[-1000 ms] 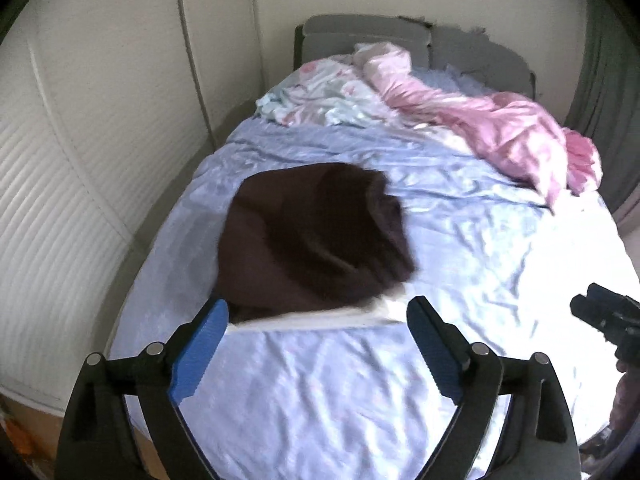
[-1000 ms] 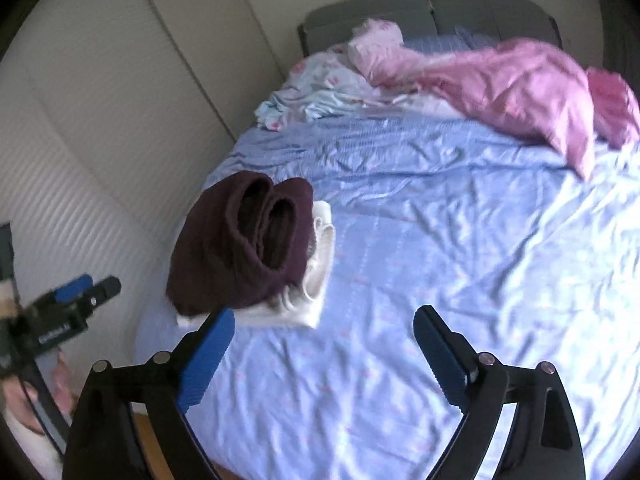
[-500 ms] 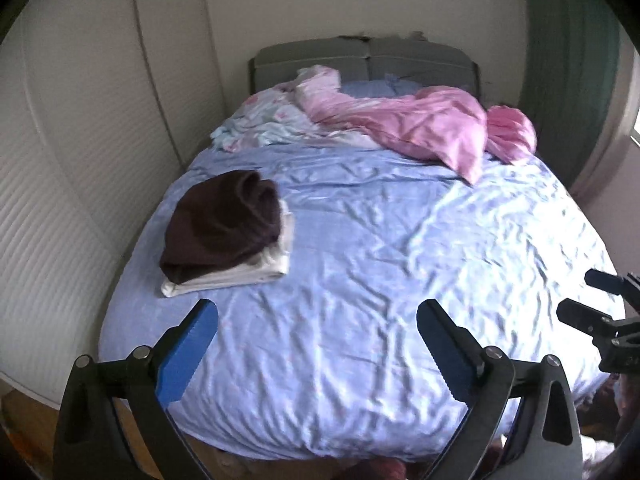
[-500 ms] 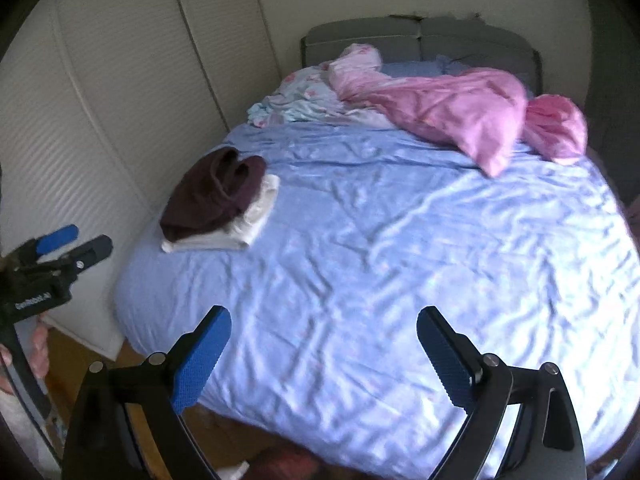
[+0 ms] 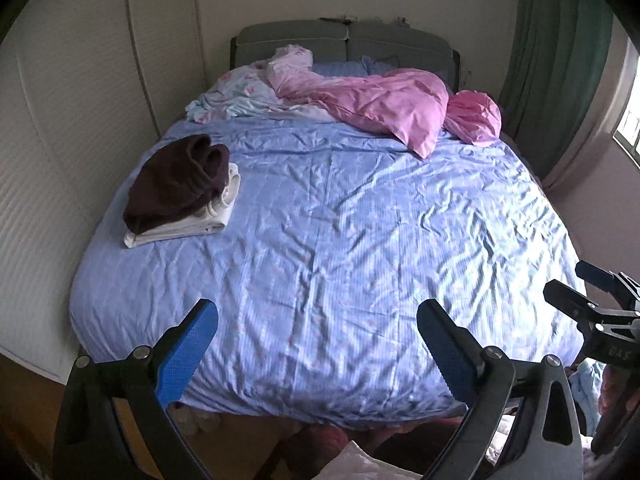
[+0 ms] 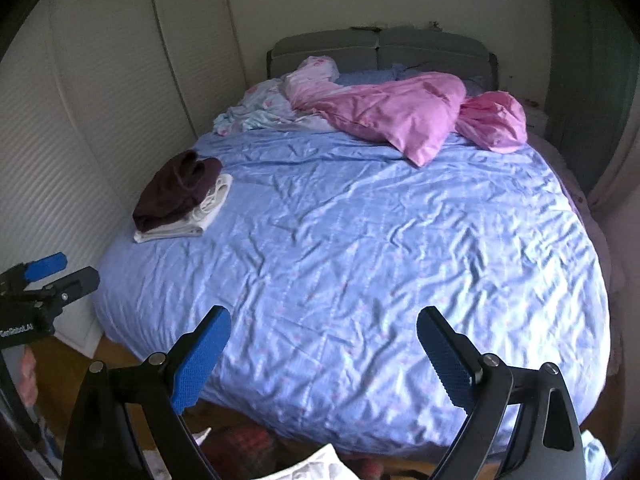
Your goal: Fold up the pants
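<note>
Folded dark brown pants (image 5: 176, 184) lie on top of a folded white garment (image 5: 192, 228) near the left edge of the bed; they also show in the right wrist view (image 6: 176, 190). My left gripper (image 5: 318, 320) is open and empty, held back past the foot of the bed. My right gripper (image 6: 324, 326) is open and empty, also beyond the foot of the bed. Each gripper shows at the edge of the other's view, the right (image 5: 596, 304) and the left (image 6: 44, 280).
The bed has a wrinkled blue sheet (image 5: 360, 240). A pink duvet (image 5: 392, 108) and a pale floral cloth (image 5: 240, 98) are bunched by the grey headboard (image 5: 344, 40). White wardrobe doors (image 5: 60, 120) stand left, a green curtain (image 5: 560, 40) right. Clothes lie on the floor (image 6: 248, 452).
Both grippers have pulled back from the folded stack to beyond the foot of the bed. The stack now lies far off; both stay open and empty.
</note>
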Available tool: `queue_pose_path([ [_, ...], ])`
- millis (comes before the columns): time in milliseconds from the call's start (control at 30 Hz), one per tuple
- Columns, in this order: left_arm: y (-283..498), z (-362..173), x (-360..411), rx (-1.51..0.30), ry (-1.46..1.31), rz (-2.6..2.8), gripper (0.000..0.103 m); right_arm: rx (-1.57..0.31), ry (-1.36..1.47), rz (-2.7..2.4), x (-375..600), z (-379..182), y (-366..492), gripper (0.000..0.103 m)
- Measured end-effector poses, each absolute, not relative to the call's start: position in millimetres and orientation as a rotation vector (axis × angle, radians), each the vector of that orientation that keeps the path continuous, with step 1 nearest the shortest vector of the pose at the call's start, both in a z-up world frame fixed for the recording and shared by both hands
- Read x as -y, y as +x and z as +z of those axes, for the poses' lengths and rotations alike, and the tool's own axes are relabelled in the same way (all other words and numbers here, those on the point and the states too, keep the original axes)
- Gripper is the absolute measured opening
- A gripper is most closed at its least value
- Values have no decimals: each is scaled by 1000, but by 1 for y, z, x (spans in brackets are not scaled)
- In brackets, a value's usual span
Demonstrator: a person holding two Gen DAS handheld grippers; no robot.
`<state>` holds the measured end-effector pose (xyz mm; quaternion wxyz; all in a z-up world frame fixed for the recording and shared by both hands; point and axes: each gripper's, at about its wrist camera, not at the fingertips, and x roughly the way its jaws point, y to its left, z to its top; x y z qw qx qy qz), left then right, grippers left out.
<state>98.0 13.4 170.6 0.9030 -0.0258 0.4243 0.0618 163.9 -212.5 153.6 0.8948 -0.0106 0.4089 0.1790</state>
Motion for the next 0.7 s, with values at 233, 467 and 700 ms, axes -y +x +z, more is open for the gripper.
queue_pose_path([
  [233,92,176,8,-862,-31,124,101,-827,-27,366,234,155,151,95],
  [467,93,179,23,-858,-5,114,101,-824,-8,366,245,155,151,95],
  [700,95,182,32,-848,13,102,101,-813,0,360,250,159,151,95],
])
